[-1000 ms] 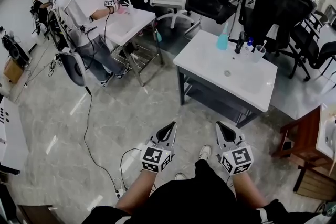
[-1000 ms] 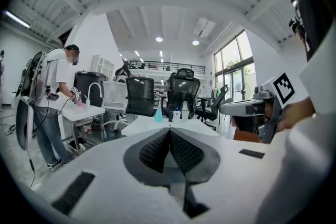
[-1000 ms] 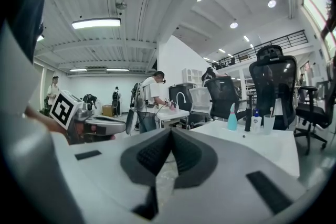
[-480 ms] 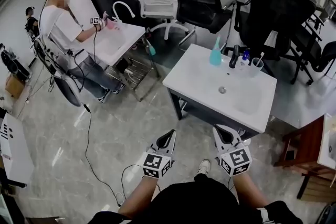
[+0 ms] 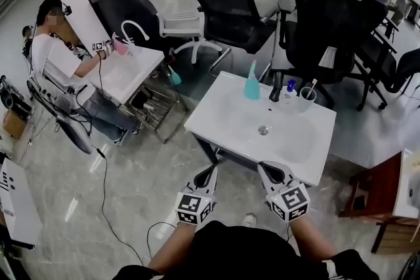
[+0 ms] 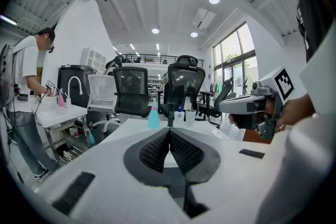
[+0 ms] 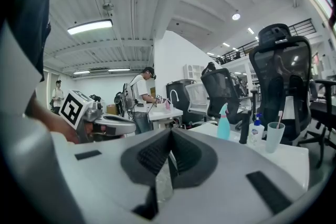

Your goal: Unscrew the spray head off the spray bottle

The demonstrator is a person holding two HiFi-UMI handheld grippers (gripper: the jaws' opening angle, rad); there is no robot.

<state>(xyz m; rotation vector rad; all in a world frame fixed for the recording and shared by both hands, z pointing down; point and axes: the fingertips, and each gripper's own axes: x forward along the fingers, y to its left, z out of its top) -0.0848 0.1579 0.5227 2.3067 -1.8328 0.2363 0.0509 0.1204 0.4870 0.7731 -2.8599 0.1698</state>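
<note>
**A:** Which step is in hand?

**B:** The run-up, as I judge it. The spray bottle is untouched and its spray head sits on top. The left gripper and right gripper are side by side at the near edge of the white basin table. Each has its jaws pressed together, with nothing between them.

**A:** And where does the bottle stand from there?

**B:** Upright at the table's far side, just left of the black faucet. A soap bottle and a cup stand to the faucet's right. The spray bottle is well apart from both grippers, across the basin and roughly ahead of the gap between them.

**A:** What does the next move call for?

**B:** Probably a reach across the table with both sets of jaws spread. One gripper would clamp the bottle's body to steady it. The other would pinch the collar under the head and twist. Which hand takes which job I can't tell.
</note>
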